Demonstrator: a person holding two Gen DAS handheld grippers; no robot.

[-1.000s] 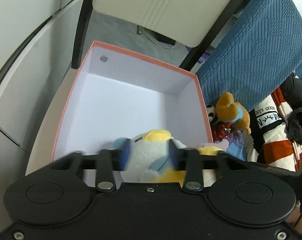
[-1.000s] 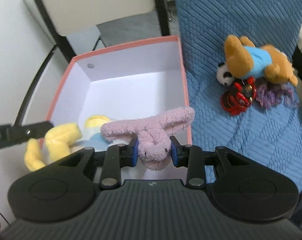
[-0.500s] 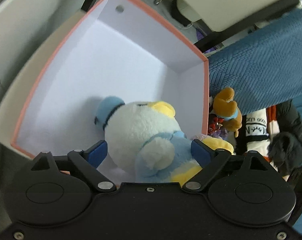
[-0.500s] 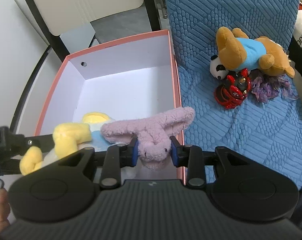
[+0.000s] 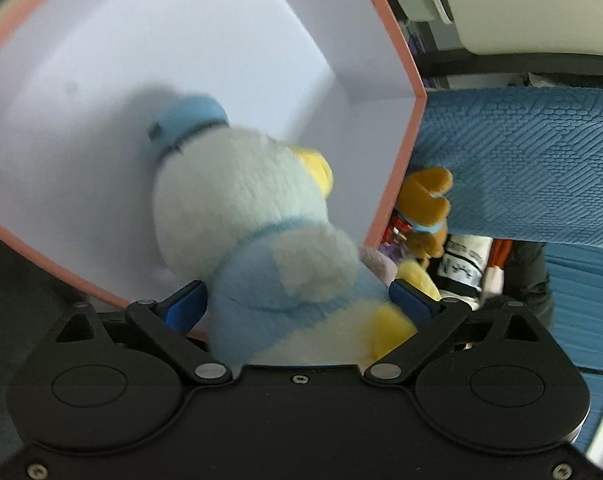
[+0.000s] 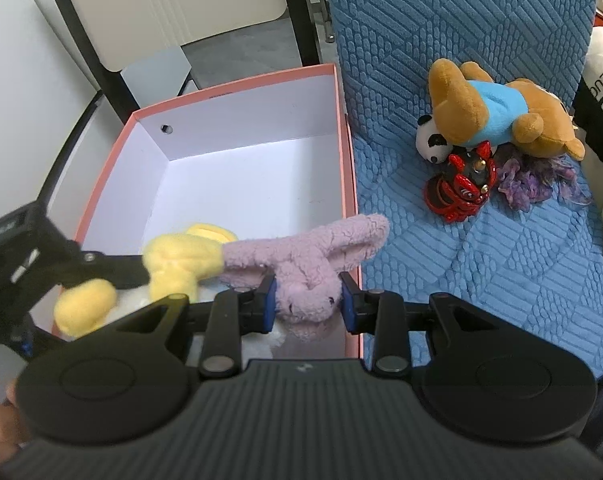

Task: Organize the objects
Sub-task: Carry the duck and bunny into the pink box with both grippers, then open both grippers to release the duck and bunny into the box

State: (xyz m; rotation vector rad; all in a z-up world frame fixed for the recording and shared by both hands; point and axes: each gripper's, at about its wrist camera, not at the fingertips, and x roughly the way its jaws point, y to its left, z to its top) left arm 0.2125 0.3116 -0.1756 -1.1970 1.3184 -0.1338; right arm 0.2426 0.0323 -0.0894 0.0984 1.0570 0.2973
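A: Left gripper [image 5: 297,304] has its jaws spread wide, just been opening. The duck plush [image 5: 253,216] sits between them, pads look clear of it. It lies in the near end of the pink box [image 6: 347,168], yellow feet poking up by the near-left rim.

B: Risk there?

A: The duck is still between the jaws. If the gripper pulls back skewed, a pad could snag the fuzz and drag it out over the rim.

B: Right gripper [image 6: 308,300]?

A: Jaws clamped on the purple bunny plush [image 6: 301,264], held over the box's near-right corner. One ear hangs out past the right wall over the blue quilted cushion [image 6: 481,260]. Released here, it could tip onto the cushion, or land on the duck.

B: Rest?

A: Brown dog plush [image 6: 497,108], panda [image 6: 431,144], red figure [image 6: 461,184] wait on the cushion, well apart from the box.
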